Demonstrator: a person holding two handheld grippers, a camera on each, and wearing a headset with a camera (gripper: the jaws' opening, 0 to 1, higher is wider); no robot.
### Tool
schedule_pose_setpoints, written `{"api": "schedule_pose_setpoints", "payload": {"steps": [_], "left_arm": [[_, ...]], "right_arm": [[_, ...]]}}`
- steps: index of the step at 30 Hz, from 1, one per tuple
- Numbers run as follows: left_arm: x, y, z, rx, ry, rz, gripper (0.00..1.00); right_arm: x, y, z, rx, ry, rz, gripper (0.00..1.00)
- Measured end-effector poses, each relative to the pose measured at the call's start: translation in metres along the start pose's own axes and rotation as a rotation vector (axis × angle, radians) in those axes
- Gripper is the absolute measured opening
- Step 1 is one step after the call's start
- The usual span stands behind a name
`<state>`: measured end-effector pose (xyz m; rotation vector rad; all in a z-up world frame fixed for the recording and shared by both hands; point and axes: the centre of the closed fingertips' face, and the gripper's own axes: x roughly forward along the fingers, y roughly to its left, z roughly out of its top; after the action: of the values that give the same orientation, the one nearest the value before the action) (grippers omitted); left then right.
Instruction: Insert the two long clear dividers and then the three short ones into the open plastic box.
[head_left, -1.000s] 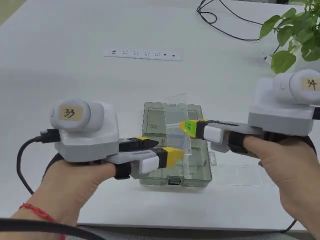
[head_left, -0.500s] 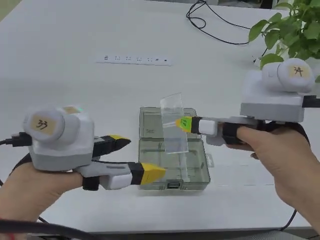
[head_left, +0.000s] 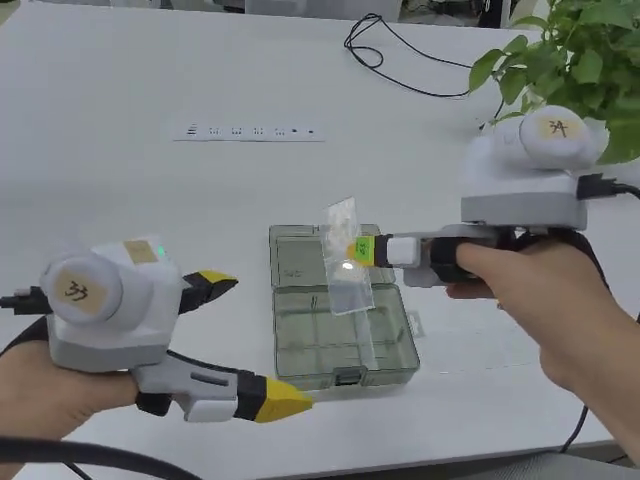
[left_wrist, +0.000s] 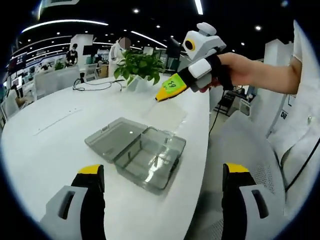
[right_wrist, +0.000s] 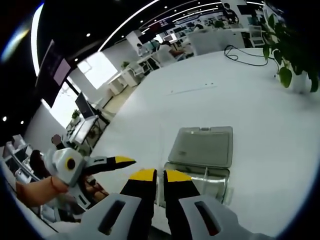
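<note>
Divider (head_left: 350, 285), clear and tilted, pinched between closed jaws of right gripper (head_left: 355, 250), just above open plastic box (head_left: 410, 345), over seam between lid (head_left: 300, 255) and base (head_left: 310, 345). Left gripper (head_left: 265, 342) with jaws spread wide and nothing between them, low beside front left corner of box, apart from it. Box on white table (head_left: 120, 200), lid laid flat on far side, power strip (head_left: 250, 131) well behind.

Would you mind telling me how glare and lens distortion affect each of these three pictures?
Head view: even light, and the clear divider in the right gripper catches a pale sheen above the open box. Left gripper view: fisheye curves the table edge. Right gripper view: same bending, with a blown-out window.
</note>
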<state>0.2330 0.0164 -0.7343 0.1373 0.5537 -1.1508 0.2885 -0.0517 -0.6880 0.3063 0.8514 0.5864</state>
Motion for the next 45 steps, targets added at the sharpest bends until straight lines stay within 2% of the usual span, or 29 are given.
{"api": "schedule_pose_setpoints", "payload": {"steps": [4,5,7,9,13,18,22,24,32,38,45], "left_arm": [[0.0,0.001,-0.007,0.013,0.016,-0.018,1.0],[0.0,0.001,-0.009,0.013,0.014,-0.022,1.0],[-0.001,0.002,-0.011,0.024,0.013,-0.026,1.0],[-0.001,0.003,-0.016,0.021,0.022,-0.036,1.0],[-0.001,0.004,-0.022,0.028,0.021,-0.051,1.0],[-0.002,0.004,-0.025,0.028,0.007,-0.069,1.0],[-0.002,0.006,-0.026,0.025,-0.001,-0.076,1.0],[-0.003,0.008,-0.025,0.022,-0.012,-0.078,1.0],[-0.002,0.009,-0.025,0.011,-0.032,-0.088,1.0],[-0.002,0.009,-0.025,0.001,-0.04,-0.091,1.0],[-0.002,0.012,-0.024,-0.012,-0.048,-0.088,0.99]], "right_arm": [[0.006,-0.009,-0.005,0.017,0.055,-0.064,0.07],[0.007,-0.011,-0.009,0.027,0.084,-0.09,0.07],[0.009,-0.013,-0.011,0.046,0.097,-0.117,0.07],[0.011,-0.015,-0.019,0.054,0.142,-0.149,0.07],[0.022,-0.023,-0.025,0.089,0.168,-0.191,0.07],[0.035,-0.022,-0.039,0.133,0.22,-0.213,0.07],[0.041,-0.025,-0.046,0.145,0.237,-0.246,0.07],[0.043,-0.029,-0.046,0.128,0.239,-0.269,0.07],[0.05,-0.032,-0.055,0.165,0.27,-0.287,0.07],[0.058,-0.036,-0.059,0.158,0.29,-0.303,0.07],[0.059,-0.039,-0.069,0.16,0.312,-0.315,0.07]]}}
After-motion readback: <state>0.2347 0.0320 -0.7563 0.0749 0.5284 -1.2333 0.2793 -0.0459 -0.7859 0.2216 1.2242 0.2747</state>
